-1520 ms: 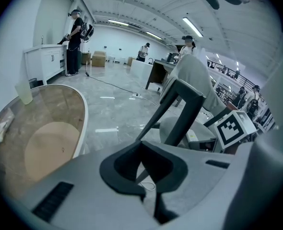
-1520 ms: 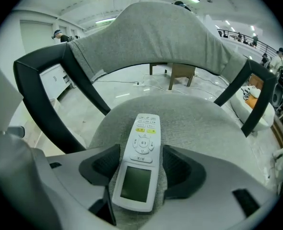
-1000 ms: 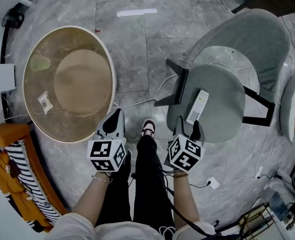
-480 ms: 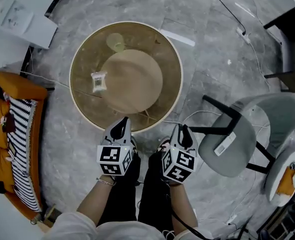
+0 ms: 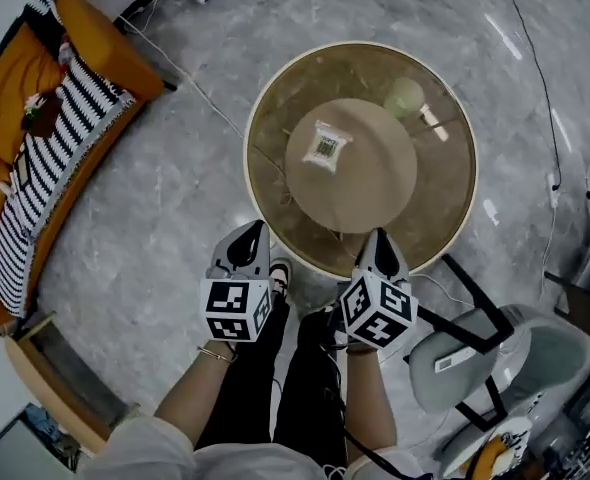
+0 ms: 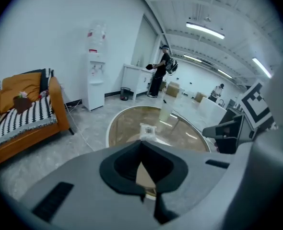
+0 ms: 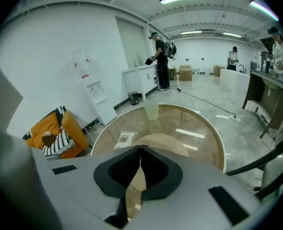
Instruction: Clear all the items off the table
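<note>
While left gripper and right gripper are hovering empty, fingers closed (right's just closing on nothing), 1 clear labelled plastic packet and 1 pale green translucent cup are sitting on round glass surface; reaching in unopened is risking toppling cup.

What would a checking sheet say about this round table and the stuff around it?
Surface: round glass table, tan base under it.
Job's things: packet near the middle; cup near the far edge.
Clutter: nothing seen.
Tongs: left tongs shut, empty; right tongs have just been closing, now shut, nothing between them; both by the table's near edge.
Cables: white cable on the floor left of the table; black cable on the right.
Surroundings: sofa, chair with a remote, water dispenser, a person far off.
</note>
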The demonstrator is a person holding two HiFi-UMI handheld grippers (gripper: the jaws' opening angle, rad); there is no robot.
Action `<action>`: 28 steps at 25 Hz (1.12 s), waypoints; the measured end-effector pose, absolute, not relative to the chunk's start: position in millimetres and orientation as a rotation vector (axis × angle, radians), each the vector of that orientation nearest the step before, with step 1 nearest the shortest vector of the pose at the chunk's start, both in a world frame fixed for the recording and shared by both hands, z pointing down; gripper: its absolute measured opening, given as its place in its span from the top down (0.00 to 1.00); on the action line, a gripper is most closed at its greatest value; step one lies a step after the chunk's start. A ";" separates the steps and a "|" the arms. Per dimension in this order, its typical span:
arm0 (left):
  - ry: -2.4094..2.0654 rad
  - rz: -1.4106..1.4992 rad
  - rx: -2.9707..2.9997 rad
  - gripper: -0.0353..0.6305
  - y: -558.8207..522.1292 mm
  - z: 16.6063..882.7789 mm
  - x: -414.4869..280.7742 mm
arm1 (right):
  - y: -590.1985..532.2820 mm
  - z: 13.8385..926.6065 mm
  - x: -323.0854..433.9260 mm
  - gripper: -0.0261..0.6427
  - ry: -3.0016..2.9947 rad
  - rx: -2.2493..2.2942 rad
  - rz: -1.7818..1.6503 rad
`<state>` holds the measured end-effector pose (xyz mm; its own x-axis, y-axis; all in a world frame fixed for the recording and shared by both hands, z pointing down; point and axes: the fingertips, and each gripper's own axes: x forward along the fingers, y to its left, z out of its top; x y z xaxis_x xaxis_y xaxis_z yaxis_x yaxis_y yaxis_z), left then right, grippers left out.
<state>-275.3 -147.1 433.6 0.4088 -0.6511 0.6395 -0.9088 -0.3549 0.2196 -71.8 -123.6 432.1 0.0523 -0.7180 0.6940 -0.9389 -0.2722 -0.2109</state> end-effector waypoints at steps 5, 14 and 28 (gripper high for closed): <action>-1.401 0.578 2.027 0.94 -155.6 439.3 -321.6 | -162.1 449.5 -111.3 0.92 -1.723 1.903 1.096; -1.418 0.611 1.974 0.94 -157.6 450.7 -372.3 | -224.0 497.3 -143.6 0.69 -1.711 1.842 1.102; -1.442 0.634 1.916 0.94 -164.1 472.4 -416.0 | -284.7 572.9 -153.2 0.52 -1.516 1.787 1.047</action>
